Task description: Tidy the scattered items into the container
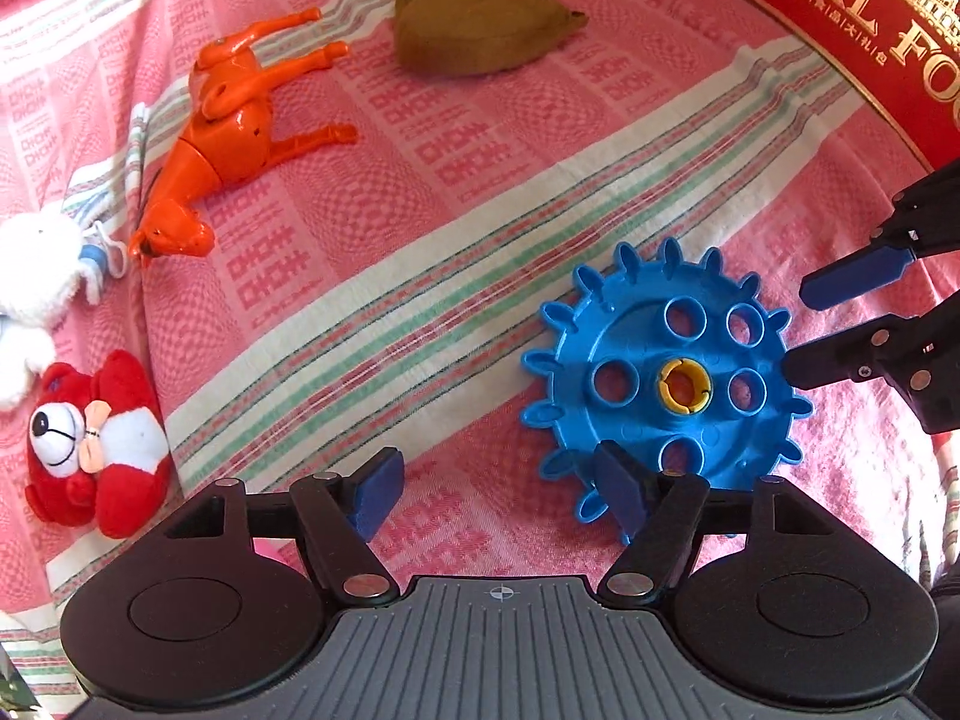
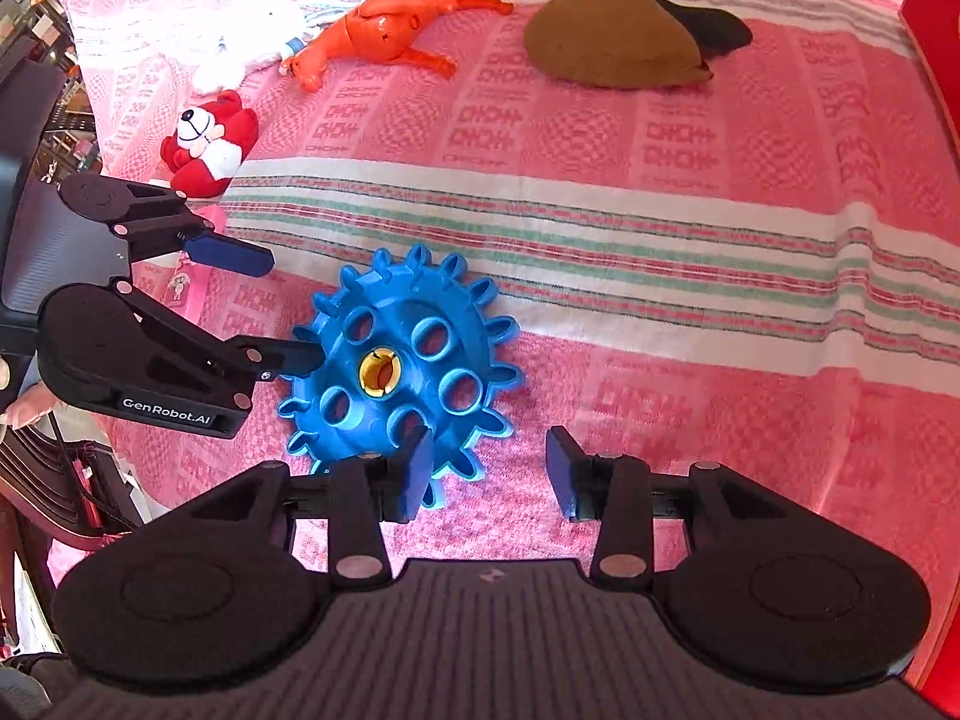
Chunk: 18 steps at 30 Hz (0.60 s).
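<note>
A blue toothed gear wheel with a yellow hub lies flat on the pink cloth; it also shows in the right wrist view. My left gripper is open, its right finger over the gear's near edge. My right gripper is open, its left finger over the gear's near rim. Each gripper shows in the other's view, open beside the gear: the right one, the left one. An orange toy horse, a brown pouch, a red plush bear and a white plush lie scattered.
A red box with gold lettering stands at the far right of the left wrist view; its red wall edges the right wrist view. The pink patterned cloth covers the surface. Furniture lies beyond its left edge.
</note>
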Each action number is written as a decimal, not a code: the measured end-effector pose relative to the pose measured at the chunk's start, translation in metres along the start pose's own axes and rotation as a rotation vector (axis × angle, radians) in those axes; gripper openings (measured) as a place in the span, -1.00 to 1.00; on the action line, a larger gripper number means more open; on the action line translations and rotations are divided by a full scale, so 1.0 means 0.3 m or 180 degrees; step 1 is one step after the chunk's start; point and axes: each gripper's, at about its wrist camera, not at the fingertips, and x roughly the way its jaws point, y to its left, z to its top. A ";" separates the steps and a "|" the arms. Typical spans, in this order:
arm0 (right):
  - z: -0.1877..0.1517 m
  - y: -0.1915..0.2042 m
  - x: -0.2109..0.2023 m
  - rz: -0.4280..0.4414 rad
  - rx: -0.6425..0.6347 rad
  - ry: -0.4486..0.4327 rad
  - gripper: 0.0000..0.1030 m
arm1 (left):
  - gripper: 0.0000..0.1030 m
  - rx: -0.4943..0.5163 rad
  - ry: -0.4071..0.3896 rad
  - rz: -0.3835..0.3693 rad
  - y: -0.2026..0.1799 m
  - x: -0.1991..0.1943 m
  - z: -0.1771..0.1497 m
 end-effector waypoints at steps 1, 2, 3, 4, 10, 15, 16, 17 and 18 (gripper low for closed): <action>-0.002 0.001 0.003 0.0007 0.0001 0.0019 -0.09 | 0.45 0.0002 -0.0014 0.0019 0.001 -0.001 -0.004; -0.005 0.002 0.006 0.0014 0.0004 0.0033 -0.05 | 0.46 -0.0011 -0.0023 0.0017 0.003 0.000 -0.008; -0.007 0.005 0.007 0.0022 0.0011 0.0041 -0.01 | 0.46 -0.0048 -0.0042 -0.0002 0.011 -0.001 -0.015; -0.009 0.005 0.010 0.0038 0.0024 0.0044 0.08 | 0.47 -0.0096 -0.0060 -0.0026 0.017 -0.001 -0.023; -0.025 0.015 0.023 0.0266 0.0146 0.0057 0.19 | 0.54 -0.0214 -0.0146 -0.0055 0.031 0.001 -0.056; -0.027 0.059 0.041 0.0275 0.0054 -0.0007 0.07 | 0.58 -0.0241 -0.0193 -0.0043 0.036 0.001 -0.067; -0.024 0.064 0.038 0.0234 0.0030 -0.0040 -0.01 | 0.58 -0.0254 -0.0204 -0.0046 0.038 0.000 -0.071; -0.021 0.061 0.033 0.0214 0.0031 -0.0084 -0.11 | 0.62 -0.0250 -0.0222 -0.0066 0.038 -0.003 -0.073; -0.016 0.051 0.026 0.0224 0.0071 -0.0125 -0.18 | 0.64 -0.0224 -0.0239 -0.0122 0.036 -0.006 -0.076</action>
